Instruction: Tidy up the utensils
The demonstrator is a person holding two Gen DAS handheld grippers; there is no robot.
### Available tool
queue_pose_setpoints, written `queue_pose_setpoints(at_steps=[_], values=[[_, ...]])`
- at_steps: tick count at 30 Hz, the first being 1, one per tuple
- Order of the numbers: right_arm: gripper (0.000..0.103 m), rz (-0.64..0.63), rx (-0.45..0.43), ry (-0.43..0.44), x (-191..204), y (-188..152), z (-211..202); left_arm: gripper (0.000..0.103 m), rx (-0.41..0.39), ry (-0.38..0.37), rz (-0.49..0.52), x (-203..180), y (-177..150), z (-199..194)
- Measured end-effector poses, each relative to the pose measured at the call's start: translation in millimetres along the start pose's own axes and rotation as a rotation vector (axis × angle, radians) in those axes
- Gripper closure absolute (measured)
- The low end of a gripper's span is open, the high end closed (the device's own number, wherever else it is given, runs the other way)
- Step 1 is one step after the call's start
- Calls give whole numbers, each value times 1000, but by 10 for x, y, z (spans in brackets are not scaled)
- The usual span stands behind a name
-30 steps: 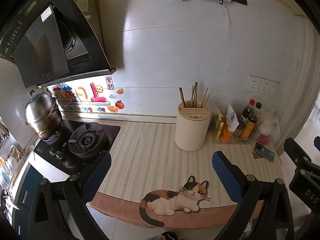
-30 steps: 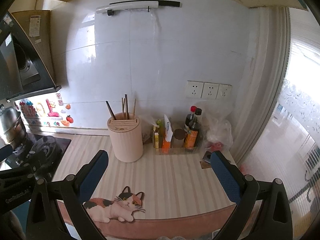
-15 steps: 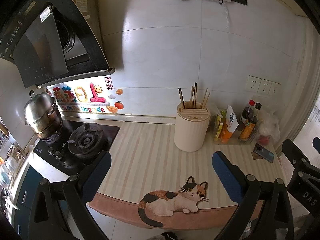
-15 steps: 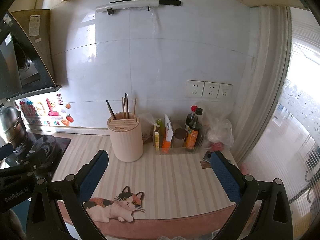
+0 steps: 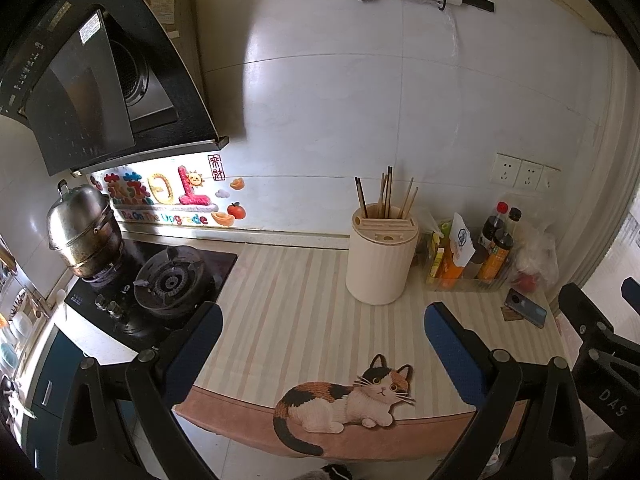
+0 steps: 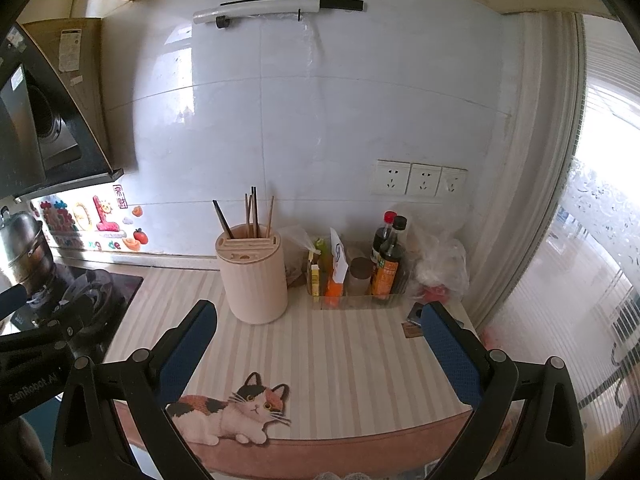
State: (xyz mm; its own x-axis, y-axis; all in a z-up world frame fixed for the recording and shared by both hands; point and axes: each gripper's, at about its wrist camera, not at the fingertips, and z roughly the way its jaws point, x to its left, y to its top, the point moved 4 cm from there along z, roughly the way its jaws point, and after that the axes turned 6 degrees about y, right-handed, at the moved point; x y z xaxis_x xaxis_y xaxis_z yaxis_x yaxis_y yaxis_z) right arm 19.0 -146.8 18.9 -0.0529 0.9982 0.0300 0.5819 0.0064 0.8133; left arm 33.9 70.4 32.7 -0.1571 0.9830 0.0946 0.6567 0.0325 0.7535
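Chopsticks [image 5: 385, 194] in holder [image 5: 380, 258] beyond both wide-spread grippers (nothing held)

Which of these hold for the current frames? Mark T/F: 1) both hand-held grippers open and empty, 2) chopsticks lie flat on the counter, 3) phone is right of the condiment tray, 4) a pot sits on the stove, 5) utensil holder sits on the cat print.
1. True. The left hand-held gripper and right hand-held gripper are open with nothing between the fingers.
2. False. The chopsticks stand upright in the utensil holder.
3. True. The phone lies right of the condiment tray, nearer the counter edge.
4. True. A steel pot sits on the stove.
5. False. The holder stands well behind the cat print.
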Motion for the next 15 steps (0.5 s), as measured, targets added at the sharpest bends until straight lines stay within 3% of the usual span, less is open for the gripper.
queue_pose_setpoints(at_steps=[15], values=[[0, -10, 0, 7, -7, -6, 11, 0, -3, 2, 0, -26, 10, 18]])
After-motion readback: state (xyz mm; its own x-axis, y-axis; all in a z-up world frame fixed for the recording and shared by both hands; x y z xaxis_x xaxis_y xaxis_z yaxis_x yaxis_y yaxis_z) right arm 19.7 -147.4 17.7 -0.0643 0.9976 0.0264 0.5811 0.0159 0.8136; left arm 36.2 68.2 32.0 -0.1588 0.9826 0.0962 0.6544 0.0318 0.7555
